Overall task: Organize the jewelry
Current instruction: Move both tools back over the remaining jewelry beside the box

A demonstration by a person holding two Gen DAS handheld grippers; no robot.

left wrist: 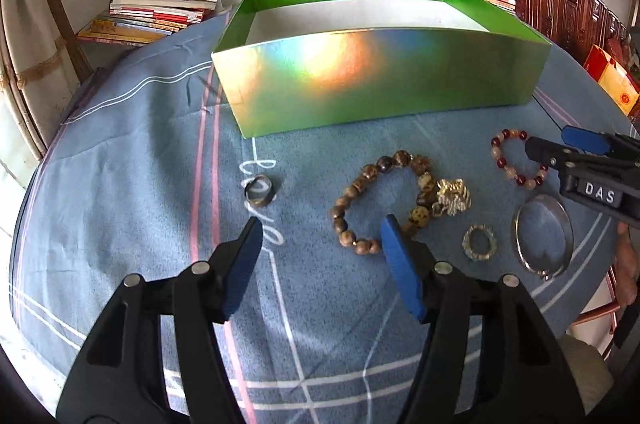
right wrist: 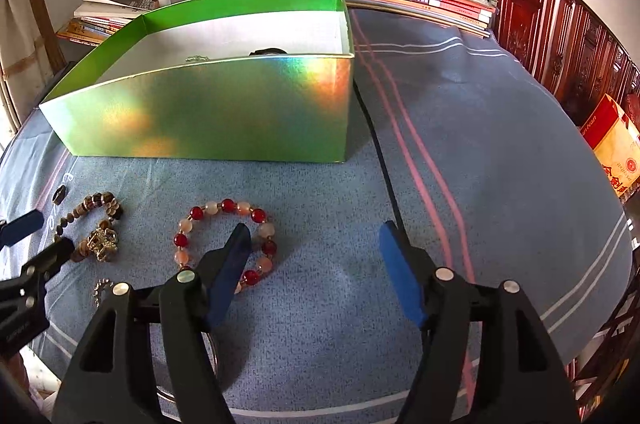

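Both your left gripper (left wrist: 320, 236) and right gripper (right wrist: 314, 240) are wide open and empty, so the red bead bracelet (right wrist: 224, 244) near the cloth's front edge could slide away if you pinch one bead.

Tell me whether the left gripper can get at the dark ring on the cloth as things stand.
Probably yes. The left gripper is open and empty, and the dark ring lies alone on the blue cloth just ahead of its left finger, nothing between them.
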